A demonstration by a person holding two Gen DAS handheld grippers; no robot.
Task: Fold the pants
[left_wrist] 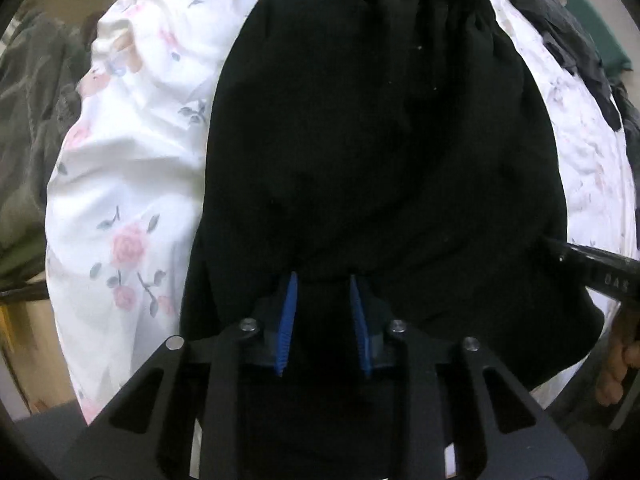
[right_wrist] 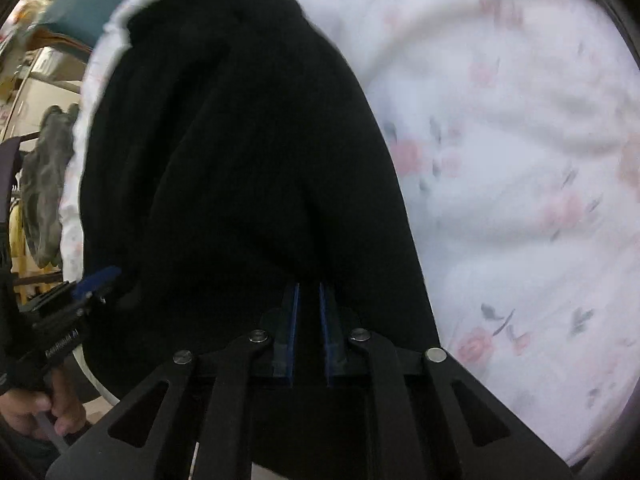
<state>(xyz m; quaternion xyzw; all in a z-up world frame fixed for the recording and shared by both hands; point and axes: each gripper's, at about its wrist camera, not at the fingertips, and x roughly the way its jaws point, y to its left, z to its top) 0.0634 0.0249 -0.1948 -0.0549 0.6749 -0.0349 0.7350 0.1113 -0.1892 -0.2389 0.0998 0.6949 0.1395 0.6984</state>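
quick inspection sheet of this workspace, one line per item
surface: white floral sheet, wrinkled, on a bed.
job's things: black pants lying lengthwise on the sheet.
clutter: dark clothes heaped at the far right edge; olive-grey garment beyond the left edge.
grippers: left gripper jaws narrowly apart at the pants' near edge, grip unclear; right gripper jaws nearly together on black fabric.
cables: nothing seen.
surroundings: shelving past the bed; hand on the left gripper's handle.

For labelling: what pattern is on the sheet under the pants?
White sheet with pink roses and grey-green leaves; clearest in the left wrist view.
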